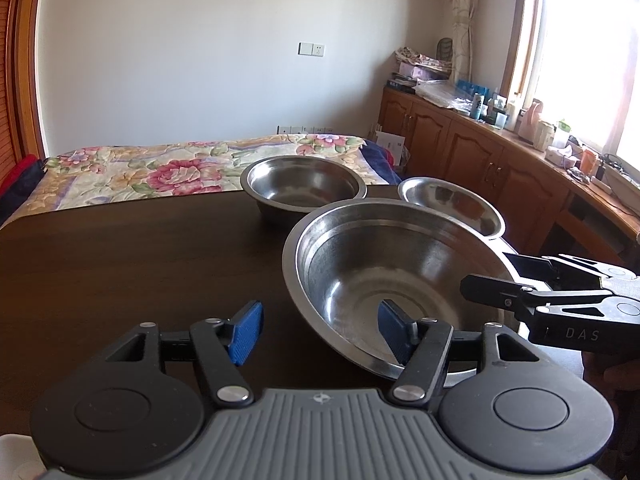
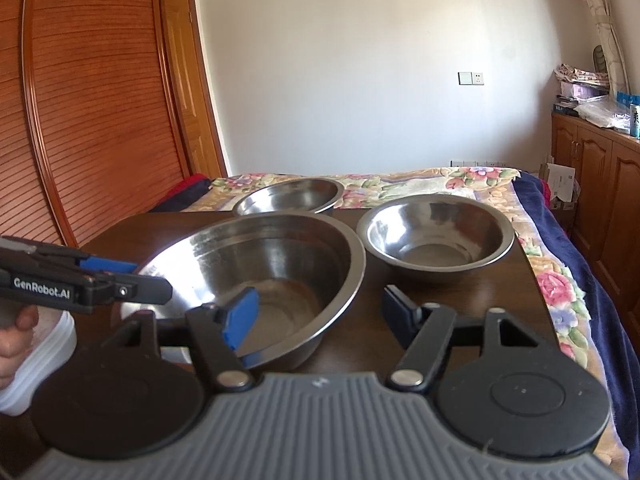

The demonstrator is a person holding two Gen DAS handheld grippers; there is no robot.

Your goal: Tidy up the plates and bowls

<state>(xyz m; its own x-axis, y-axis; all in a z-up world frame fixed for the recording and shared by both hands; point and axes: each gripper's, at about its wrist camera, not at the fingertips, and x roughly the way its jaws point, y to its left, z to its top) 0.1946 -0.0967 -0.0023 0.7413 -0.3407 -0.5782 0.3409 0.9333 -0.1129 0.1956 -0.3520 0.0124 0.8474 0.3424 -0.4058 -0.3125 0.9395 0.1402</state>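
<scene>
Three round stainless-steel bowls sit on a dark brown wooden table (image 1: pixel 120 264), and all three are empty (each shows only its bare, shiny inside).

The largest, a wide stainless-steel bowl (image 1: pixel 384 280) with a flat rolled rim, is nearest the front edge of the table, and in both wrist views it looks tipped rather than level. Behind it, along the table's far edge, stand a deep medium stainless-steel bowl (image 1: pixel 304 184) and a shallower small stainless-steel bowl (image 1: pixel 452 204). The small one is near the far right corner. From the right wrist view the large bowl's rim overlaps the deep bowl (image 2: pixel 288 196), so whether they touch cannot be told; the small bowl (image 2: pixel 436 232) stands just beside the large one (image 2: pixel 264 268) with a strip of table between.

The left gripper (image 1: pixel 320 332), black with blue ribbed pads, points forward over the front of the table with its fingers spread wide. Its right pad is inside the large bowl at the near rim and its left pad is outside over bare wood; it grips nothing.

The right gripper (image 2: pixel 318 312) is likewise spread wide, straddling the large bowl's right rim: its left pad is inside the bowl, its right pad outside above the table. Whether either pad touches metal cannot be told. A hand (image 2: pixel 16 340) holds the left gripper's handle at the left edge of that view, beside a white plastic container (image 2: pixel 44 356).

Beyond the table lies a floral bedspread (image 1: pixel 160 168).
</scene>
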